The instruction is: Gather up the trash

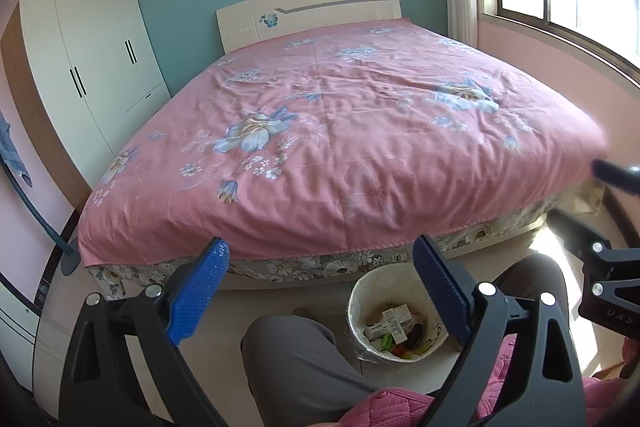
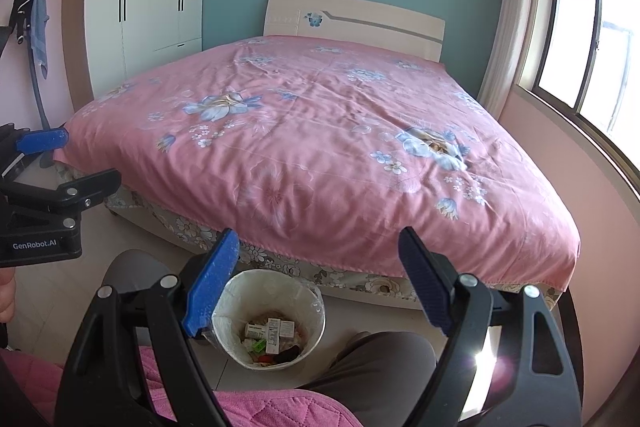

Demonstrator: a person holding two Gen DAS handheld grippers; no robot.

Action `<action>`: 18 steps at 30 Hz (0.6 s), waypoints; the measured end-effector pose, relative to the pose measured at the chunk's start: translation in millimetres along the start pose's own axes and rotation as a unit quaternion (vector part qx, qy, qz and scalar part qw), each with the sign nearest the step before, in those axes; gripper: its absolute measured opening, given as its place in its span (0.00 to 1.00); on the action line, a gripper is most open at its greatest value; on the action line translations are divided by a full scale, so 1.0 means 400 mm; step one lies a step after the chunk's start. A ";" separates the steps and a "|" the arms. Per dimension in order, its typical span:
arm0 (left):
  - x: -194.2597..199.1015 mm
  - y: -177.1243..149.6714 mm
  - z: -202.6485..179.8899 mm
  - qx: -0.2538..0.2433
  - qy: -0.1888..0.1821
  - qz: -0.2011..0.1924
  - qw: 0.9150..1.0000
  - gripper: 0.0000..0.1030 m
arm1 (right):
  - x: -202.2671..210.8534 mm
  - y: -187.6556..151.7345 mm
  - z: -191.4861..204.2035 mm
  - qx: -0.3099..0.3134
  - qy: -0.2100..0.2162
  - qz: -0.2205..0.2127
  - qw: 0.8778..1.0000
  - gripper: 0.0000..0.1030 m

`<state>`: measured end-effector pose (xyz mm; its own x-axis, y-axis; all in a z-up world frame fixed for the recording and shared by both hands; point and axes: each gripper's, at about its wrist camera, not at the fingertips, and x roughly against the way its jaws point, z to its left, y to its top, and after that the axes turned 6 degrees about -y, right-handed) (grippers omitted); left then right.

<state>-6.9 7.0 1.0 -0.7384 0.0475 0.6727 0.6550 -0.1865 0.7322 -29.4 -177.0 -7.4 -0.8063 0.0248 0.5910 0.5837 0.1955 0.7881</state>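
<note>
Bin [image 2: 312, 331]: light, thin liner, small cartons inside; grip rim. Left gripper [image 1: 320, 291], right gripper [image 2: 316, 279]: spread, empty.

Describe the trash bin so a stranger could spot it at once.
Start at the big bed with the pink floral cover and drop to the floor at its foot. There stands a round white trash bin with a clear liner, between the seated person's knees, the only container here, holding small boxes and scraps.
</note>
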 end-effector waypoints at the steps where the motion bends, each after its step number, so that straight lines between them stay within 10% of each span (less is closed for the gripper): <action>1: 0.000 0.000 0.000 -0.001 0.000 0.000 1.000 0.92 | 0.001 0.000 0.001 0.001 0.000 0.000 1.000 0.79; 18: 0.000 0.001 -0.007 0.000 0.001 0.000 1.000 0.92 | -0.002 -0.001 0.003 0.001 0.005 0.004 1.000 0.79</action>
<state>-7.0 4.4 0.9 -0.7389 0.0447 0.6723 0.6549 -0.1868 0.7323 -29.2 -175.9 -8.4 -0.8009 0.0173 0.5985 0.5895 0.1982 0.7831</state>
